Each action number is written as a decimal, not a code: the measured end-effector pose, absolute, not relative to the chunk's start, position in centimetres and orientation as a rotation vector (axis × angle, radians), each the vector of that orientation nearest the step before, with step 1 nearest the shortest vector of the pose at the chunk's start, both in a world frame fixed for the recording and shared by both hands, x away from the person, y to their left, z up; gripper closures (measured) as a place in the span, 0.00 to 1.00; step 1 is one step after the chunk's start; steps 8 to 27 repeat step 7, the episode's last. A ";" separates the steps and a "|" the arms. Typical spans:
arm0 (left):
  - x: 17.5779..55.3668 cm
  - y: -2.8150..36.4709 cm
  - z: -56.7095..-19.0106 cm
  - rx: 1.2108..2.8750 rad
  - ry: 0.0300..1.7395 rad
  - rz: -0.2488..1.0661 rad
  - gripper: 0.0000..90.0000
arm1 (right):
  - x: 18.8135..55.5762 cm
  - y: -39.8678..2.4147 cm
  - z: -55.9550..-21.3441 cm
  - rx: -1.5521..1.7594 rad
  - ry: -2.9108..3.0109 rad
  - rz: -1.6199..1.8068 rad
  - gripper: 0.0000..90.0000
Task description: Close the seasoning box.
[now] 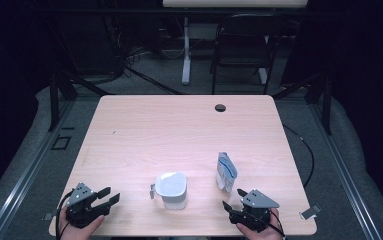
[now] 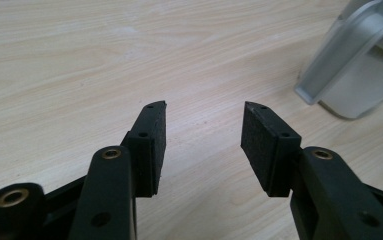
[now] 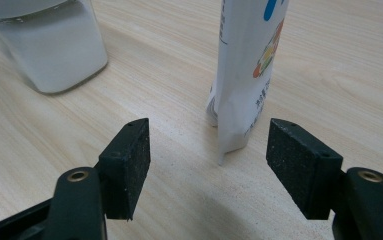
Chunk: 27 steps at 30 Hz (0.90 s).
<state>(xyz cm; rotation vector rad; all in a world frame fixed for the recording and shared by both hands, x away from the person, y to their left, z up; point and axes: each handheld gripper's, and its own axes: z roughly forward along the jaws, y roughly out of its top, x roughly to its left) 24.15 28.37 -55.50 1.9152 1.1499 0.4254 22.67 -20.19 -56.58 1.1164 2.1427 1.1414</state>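
White pouch [image 3: 244,75] just beyond right claw [image 3: 208,155].

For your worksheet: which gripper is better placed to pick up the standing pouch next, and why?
Probably the right gripper: its open jaws face the pouch just ahead. The left gripper sits beyond the white container.

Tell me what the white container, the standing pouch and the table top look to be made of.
White container: likely translucent frosted plastic, with cloudy, softly glossy walls; its side handle looks like brushed metal or silvery plastic. Pouch: thin printed plastic or foil film, judging by its creased, sealed edges and slight sheen. Table: pale wood-grain laminate, smooth and matte; real wood can't be ruled out.
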 end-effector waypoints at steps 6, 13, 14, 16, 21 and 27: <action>24.5 28.6 -56.2 1.925 1.175 0.404 0.56 | 22.7 -20.1 -56.7 1.107 2.147 1.136 0.38; 24.5 28.7 -56.1 1.925 1.172 0.398 0.56 | 22.7 -20.1 -56.7 1.102 2.146 1.145 0.38; 24.5 28.7 -56.1 1.925 1.172 0.398 0.56 | 22.7 -20.1 -56.7 1.102 2.146 1.145 0.38; 24.5 28.7 -56.1 1.925 1.172 0.398 0.56 | 22.7 -20.1 -56.7 1.102 2.146 1.145 0.38; 24.5 28.7 -56.1 1.925 1.172 0.398 0.56 | 22.7 -20.1 -56.7 1.102 2.146 1.145 0.38; 24.5 28.7 -56.1 1.925 1.172 0.398 0.56 | 22.7 -20.1 -56.7 1.102 2.146 1.145 0.38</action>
